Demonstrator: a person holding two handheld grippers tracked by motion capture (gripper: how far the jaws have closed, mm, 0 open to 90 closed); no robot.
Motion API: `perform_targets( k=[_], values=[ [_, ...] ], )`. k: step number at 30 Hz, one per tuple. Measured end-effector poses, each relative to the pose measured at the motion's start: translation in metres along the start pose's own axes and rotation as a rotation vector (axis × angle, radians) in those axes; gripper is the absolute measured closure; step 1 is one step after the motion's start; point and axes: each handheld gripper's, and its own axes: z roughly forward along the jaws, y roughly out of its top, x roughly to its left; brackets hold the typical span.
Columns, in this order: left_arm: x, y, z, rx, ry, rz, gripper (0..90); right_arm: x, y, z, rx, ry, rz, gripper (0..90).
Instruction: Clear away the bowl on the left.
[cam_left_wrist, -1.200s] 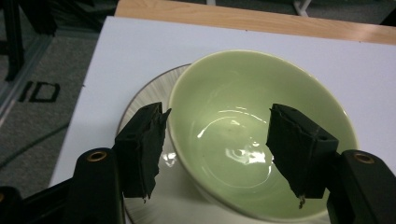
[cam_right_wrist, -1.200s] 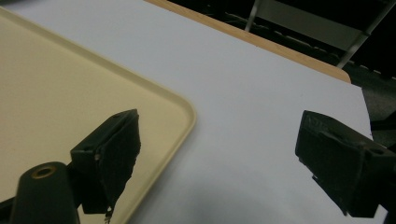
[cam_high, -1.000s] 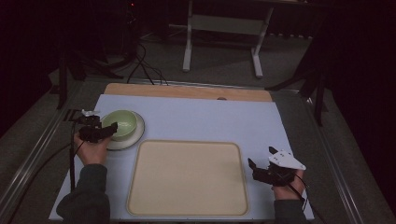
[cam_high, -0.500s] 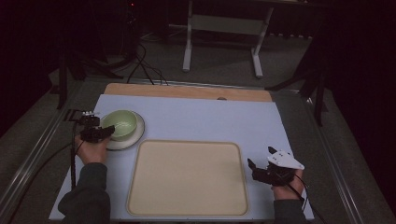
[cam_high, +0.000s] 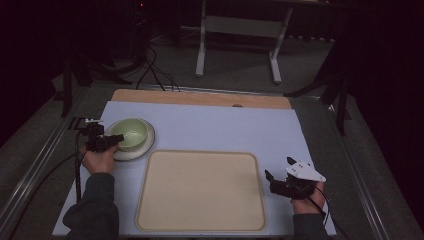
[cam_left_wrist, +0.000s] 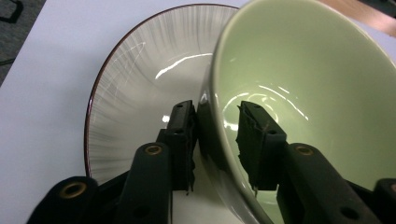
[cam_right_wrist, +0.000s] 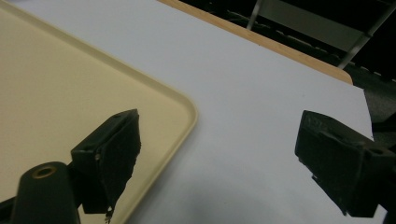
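Two glazed dishes sit stacked at the left of the high view: a round pale-green ceramic bowl (cam_high: 131, 133) resting in a shallow white plate with fine radial streaks and a thin dark rim (cam_high: 145, 148). Both lie on the smooth pale-blue sheet covering the counter (cam_high: 215, 127), just above and left of the wide cream plastic tray with rounded corners and a raised lip (cam_high: 200, 191).

The left tongs (cam_high: 116, 140) have just been closing, and in the left gripper view they (cam_left_wrist: 215, 135) pinch the bowl's wall, one black pad on the glossy outside, the other inside against the shiny green glaze. There the bowl (cam_left_wrist: 317, 93) fills the right of the frame and the plate (cam_left_wrist: 140, 93) shows at its left, its streaked surface catching highlights.

The right tongs (cam_high: 279, 169) rest at the lower right of the high view, beside the tray's right edge, topped by a grey three-cornered plate. In the right gripper view these tongs (cam_right_wrist: 219, 163) stand spread wide with nothing between them, one pad over the tray's corner (cam_right_wrist: 56, 93), the other over bare sheet (cam_right_wrist: 261, 93).

A strip of bare light wood (cam_high: 200, 97) edges the counter's far side; a white metal stand (cam_high: 240, 30) and dark cables (cam_high: 150, 70) lie on the floor beyond.
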Motion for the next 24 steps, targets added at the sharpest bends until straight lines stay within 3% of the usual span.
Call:
perform_targets(
  k=[9,13,15,24],
  values=[
    [0.003,-0.001,-0.002,-0.019,-0.043,-0.041,80.3,-0.001,0.0,-0.001,-0.002,0.0,0.001,13.8],
    [0.004,-0.003,-0.003,-0.027,-0.056,-0.065,81.0,0.0,0.0,-0.001,-0.002,0.001,-0.001,13.8],
    [0.007,-0.005,-0.005,-0.049,-0.083,-0.103,80.6,-0.001,0.0,-0.001,-0.003,0.0,0.0,13.8],
    [0.006,-0.008,-0.013,-0.067,-0.068,-0.064,80.6,-0.001,0.0,-0.002,-0.004,-0.004,0.002,13.8]
  ],
)
